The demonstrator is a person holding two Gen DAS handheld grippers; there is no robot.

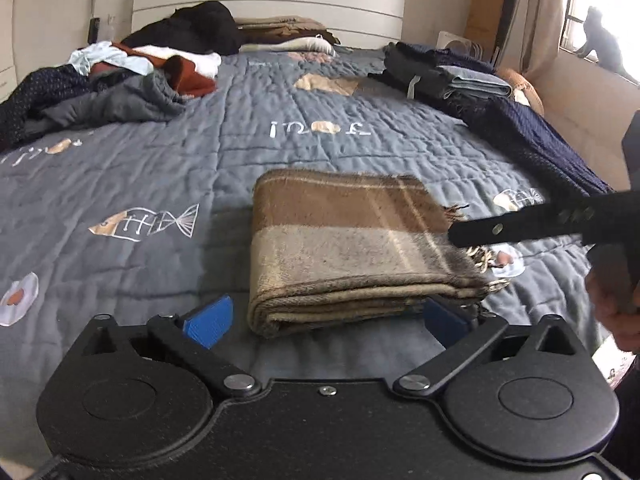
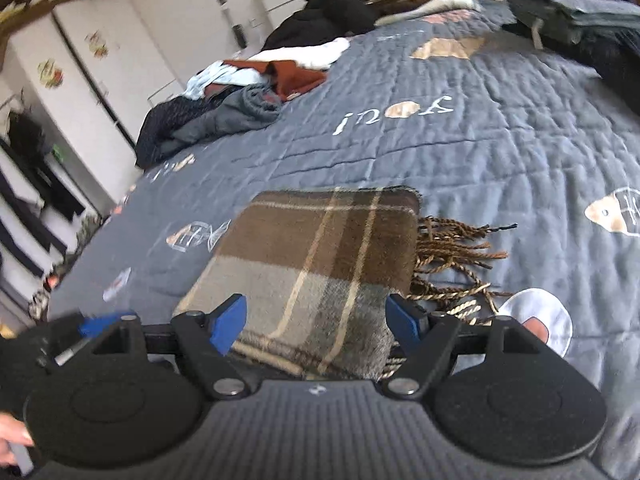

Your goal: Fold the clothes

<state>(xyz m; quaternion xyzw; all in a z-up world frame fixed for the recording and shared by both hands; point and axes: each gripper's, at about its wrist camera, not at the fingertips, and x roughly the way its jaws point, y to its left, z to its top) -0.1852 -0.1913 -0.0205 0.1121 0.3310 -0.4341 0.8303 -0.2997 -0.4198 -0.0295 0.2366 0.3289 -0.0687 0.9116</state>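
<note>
The left gripper [image 1: 326, 318] is spread wide, its blue pads [image 1: 208, 322] standing either side of the near folded edge of the plaid scarf [image 1: 352, 248] and clamping nothing; whether the right-hand pad touches the cloth I can't tell. The right gripper [image 2: 320, 322] is open just as wide, its blue pads [image 2: 230, 322] flanking the scarf's near end, the fabric passing loosely between them without being pinched. The scarf lies folded into a thick brown and beige rectangle right in front of both tools, flat on the grey-blue quilt [image 1: 140, 168], its twisted fringe [image 2: 456, 256] spilling out to the right of the right gripper. Further out and to the left, a heap of unfolded clothes [image 1: 108, 84] sits well apart from the scarf. Far ahead on the right, a stack of folded dark garments [image 1: 440, 72] rests near the bed's edge. A cat [image 1: 600, 46] sits on the windowsill beyond.
</note>
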